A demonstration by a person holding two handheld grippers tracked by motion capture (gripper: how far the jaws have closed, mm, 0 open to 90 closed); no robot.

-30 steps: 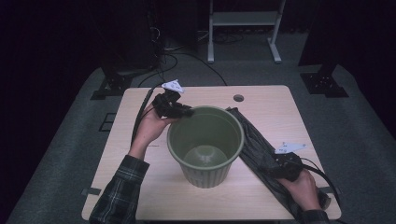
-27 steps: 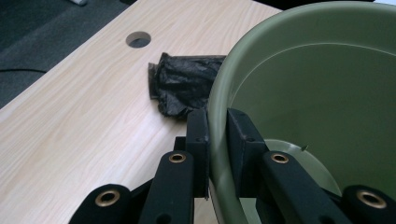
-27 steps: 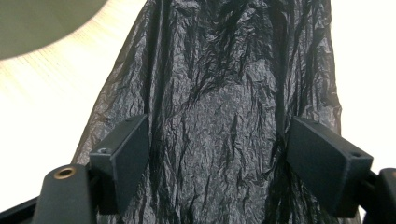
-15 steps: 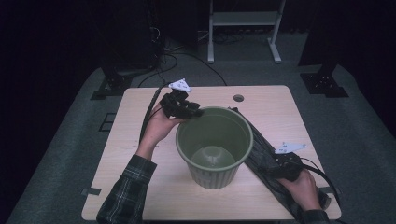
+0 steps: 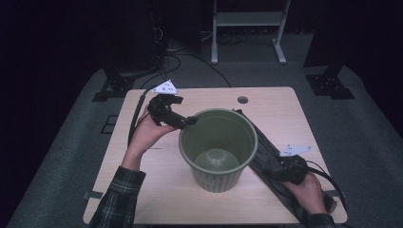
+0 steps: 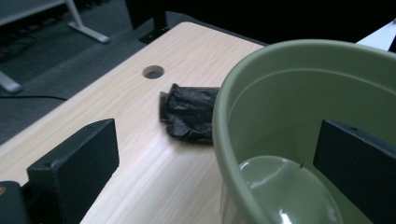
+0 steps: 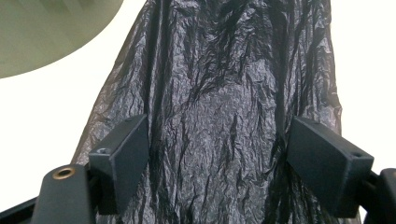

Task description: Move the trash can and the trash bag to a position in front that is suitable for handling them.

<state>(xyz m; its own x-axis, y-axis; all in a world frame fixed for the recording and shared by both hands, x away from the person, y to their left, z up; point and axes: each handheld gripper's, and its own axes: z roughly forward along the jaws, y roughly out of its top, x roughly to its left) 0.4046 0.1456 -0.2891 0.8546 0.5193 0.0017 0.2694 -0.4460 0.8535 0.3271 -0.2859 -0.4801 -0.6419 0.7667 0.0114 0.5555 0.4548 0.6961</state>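
A ribbed green bin (image 5: 218,142) stands upright in the middle of the wooden table (image 5: 157,190). My left gripper (image 5: 184,121) is at the bin's left rim. Its jaws have just been opening and now stand wide, one outside the bin (image 6: 289,107) and one inside, with neither pad pressing the rim. The left gripper (image 6: 219,140) is open. A black plastic bag (image 5: 266,152) lies flat to the right of the bin, and its crumpled end (image 6: 189,112) pokes out behind the bin. My right gripper (image 5: 279,167) rests over the bag (image 7: 219,84). The right gripper (image 7: 217,144) is open, its jaws straddling the bag.
A round cable hole (image 5: 243,99) sits near the table's far edge, also seen as the hole (image 6: 153,71) beyond the bag. A white stand's legs (image 5: 247,52) and dark equipment rise behind the table. Grey floor surrounds it.
The bin shifted a little to the right with the left gripper on its rim. The left jaws then spread wide and let go of the rim. The right hand stayed put.
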